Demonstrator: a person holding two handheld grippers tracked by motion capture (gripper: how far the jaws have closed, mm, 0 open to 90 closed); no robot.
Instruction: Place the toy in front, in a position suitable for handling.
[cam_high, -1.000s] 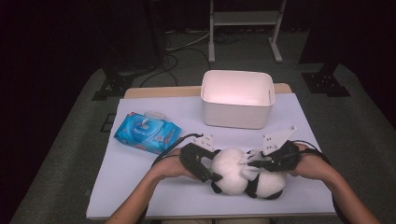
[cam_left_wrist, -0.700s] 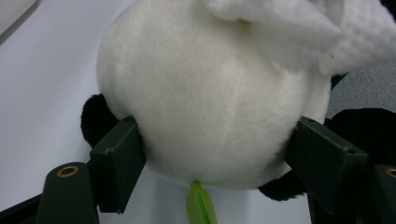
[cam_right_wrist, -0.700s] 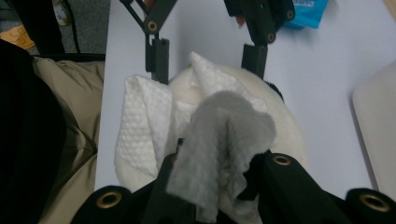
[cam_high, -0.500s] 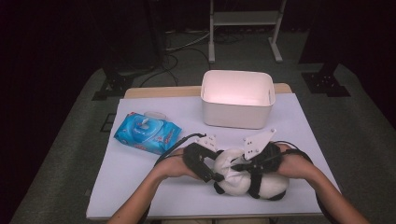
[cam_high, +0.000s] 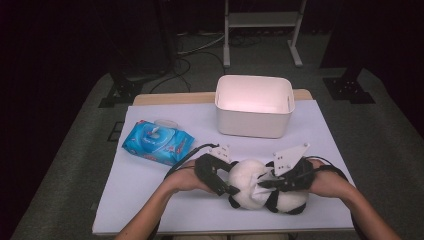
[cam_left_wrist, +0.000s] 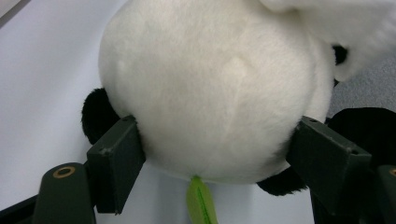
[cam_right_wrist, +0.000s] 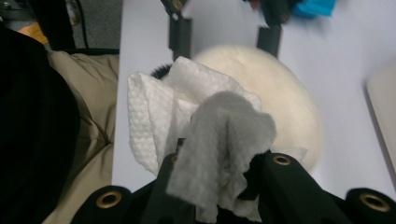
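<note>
A black-and-white panda plush (cam_high: 245, 177) lies near the table's front edge. My left gripper (cam_high: 231, 181) clasps its round white part from the left. In the left gripper view both pads (cam_left_wrist: 116, 161) press into the plush (cam_left_wrist: 210, 93) on either side, and a green tag (cam_left_wrist: 201, 205) hangs below. My right gripper (cam_high: 266, 183) comes in from the right, shut on a crumpled white wipe (cam_high: 261, 186) held against the plush. In the right gripper view the wipe (cam_right_wrist: 201, 126) bunches between the jaws of the right gripper (cam_right_wrist: 217, 179), with the plush (cam_right_wrist: 285, 98) behind it.
A blue pack of wipes (cam_high: 157, 141) lies on the white table (cam_high: 150, 200) at the left. A white bin (cam_high: 254, 105) stands at the back centre. The person's lap in beige cloth (cam_right_wrist: 79, 126) sits just off the front edge.
The right gripper with the wipe has shifted a little leftward over the plush, then slightly back. The left gripper and the plush have stayed put.
</note>
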